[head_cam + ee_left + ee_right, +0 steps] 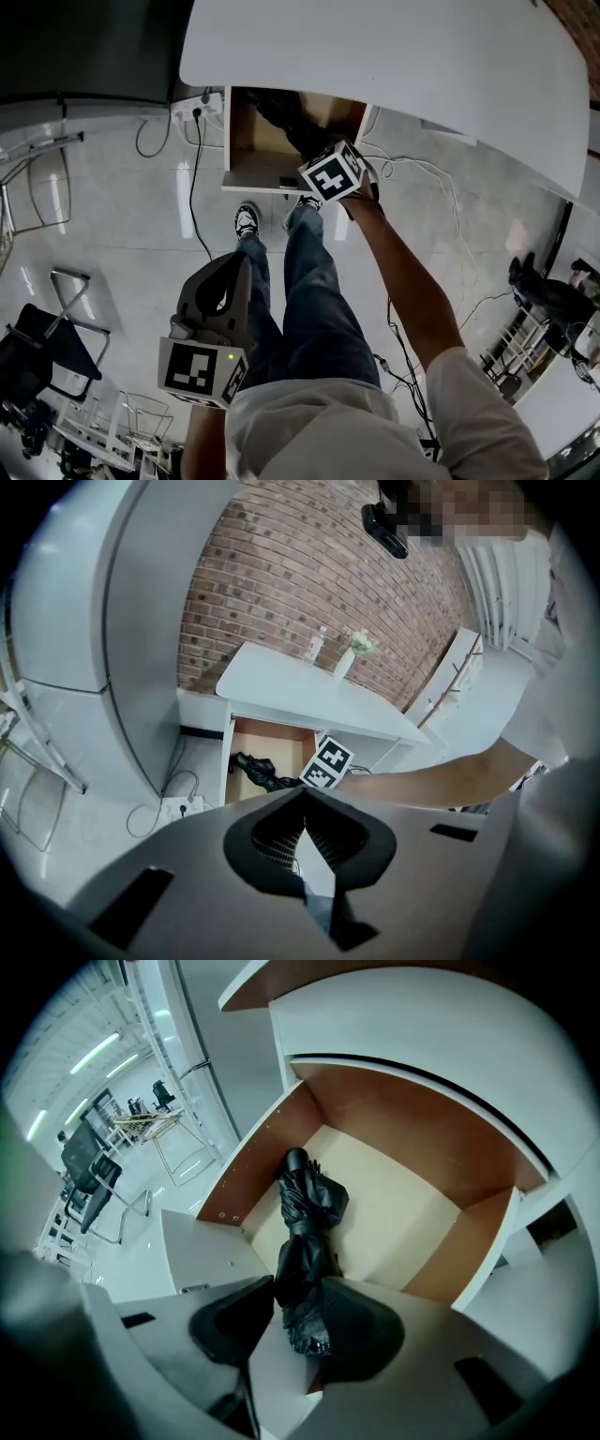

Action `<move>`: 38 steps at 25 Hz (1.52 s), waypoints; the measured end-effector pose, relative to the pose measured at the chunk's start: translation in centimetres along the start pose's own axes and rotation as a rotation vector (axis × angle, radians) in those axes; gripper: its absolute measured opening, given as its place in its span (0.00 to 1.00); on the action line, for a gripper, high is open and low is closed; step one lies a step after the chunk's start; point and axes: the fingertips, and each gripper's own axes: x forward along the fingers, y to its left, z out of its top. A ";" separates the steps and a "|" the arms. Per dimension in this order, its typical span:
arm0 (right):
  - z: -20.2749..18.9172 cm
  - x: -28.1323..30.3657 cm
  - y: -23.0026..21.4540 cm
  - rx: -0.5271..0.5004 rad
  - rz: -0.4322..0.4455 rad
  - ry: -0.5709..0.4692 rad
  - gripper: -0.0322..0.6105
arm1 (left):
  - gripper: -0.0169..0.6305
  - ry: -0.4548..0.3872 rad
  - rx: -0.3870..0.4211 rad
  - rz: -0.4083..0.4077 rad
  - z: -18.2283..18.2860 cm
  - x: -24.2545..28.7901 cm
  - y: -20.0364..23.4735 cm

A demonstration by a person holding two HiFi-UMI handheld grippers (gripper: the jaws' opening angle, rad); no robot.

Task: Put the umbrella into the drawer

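A folded black umbrella (305,1213) lies along the floor of the open wooden drawer (394,1204) under the white desk (394,66). It also shows as a dark shape in the drawer (248,169) in the head view, umbrella (298,131), and in the left gripper view, umbrella (255,771). My right gripper (292,1330) hangs over the drawer's front, pointing steeply down. Its jaws stand apart, with the umbrella's near end seen between them, lower down. My left gripper (305,803) is held back by my waist, shut on nothing.
A power strip (199,106) and cables lie on the glossy floor left of the drawer. My legs and shoes (246,220) stand in front of it. Chairs (37,356) are at the far left. A bottle (316,645) and a vase (347,658) stand on the desk.
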 end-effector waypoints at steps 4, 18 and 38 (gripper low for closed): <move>0.0 -1.2 0.0 0.012 -0.013 -0.017 0.29 | 0.05 -0.005 0.021 -0.006 0.7 -0.6 -0.1; -1.1 -7.3 2.0 0.092 -0.012 -0.077 0.23 | 0.05 -0.036 0.054 -0.022 2.8 -3.1 -0.8; 0.6 -21.9 6.2 0.295 0.015 -0.296 0.10 | 0.05 -0.159 0.140 -0.082 9.7 -8.8 -4.2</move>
